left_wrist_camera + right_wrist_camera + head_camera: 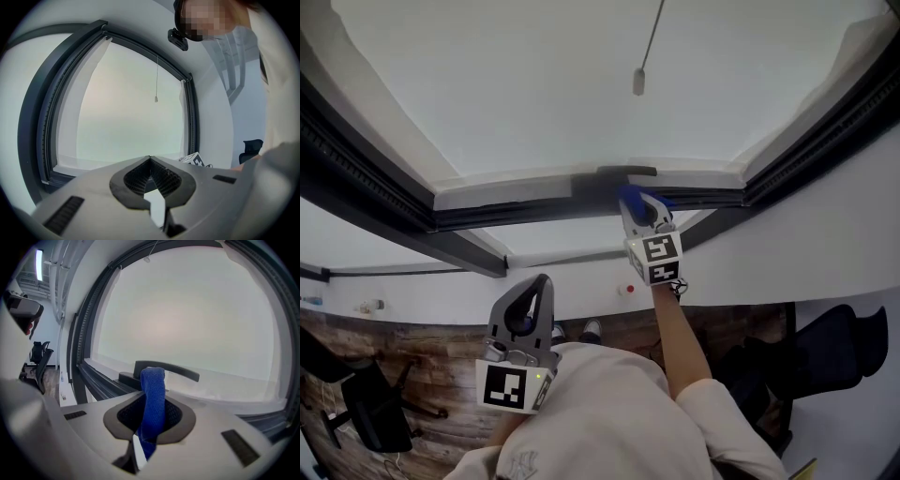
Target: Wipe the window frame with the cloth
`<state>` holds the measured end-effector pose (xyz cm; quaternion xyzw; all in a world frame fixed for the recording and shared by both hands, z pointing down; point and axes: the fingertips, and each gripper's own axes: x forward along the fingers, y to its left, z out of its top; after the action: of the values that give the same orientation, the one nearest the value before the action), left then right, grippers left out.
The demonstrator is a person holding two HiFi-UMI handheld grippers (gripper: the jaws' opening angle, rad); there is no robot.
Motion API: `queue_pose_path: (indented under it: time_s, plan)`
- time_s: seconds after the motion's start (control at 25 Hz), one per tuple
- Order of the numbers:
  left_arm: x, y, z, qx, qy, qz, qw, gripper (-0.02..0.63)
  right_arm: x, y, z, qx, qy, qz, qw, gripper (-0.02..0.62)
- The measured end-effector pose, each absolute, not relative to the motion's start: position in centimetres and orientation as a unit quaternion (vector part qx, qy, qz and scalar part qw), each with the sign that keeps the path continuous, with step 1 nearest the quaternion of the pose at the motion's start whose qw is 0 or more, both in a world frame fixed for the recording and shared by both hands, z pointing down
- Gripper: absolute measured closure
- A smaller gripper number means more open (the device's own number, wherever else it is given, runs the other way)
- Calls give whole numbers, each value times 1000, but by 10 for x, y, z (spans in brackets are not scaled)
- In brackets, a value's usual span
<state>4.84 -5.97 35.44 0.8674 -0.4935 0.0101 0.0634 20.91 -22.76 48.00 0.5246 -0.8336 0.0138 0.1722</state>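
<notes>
Cloth (153,392) pinched in right gripper (151,401) (left gripper (150,158) closed).

No words, numbers or brand names legible anywhere in the three views. Only square black-and-white coded markers, patterns without letters or digits: on the left cube (514,386) of the left gripper (540,281), lower left of centre in the head view, and on the right cube (654,255) of the right gripper (639,208), just right of centre. Same kind of marker glimpsed right of centre in the left gripper view, low against the window's edge — too small and slanted to make out its pattern.
</notes>
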Motion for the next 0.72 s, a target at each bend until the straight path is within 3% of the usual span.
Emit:
queue_pose_path:
  time_s: [0.72]
  plan:
    - [86, -45, 360, 889, -451, 19, 85, 597, 240, -229, 479, 536, -826, 26, 174, 535]
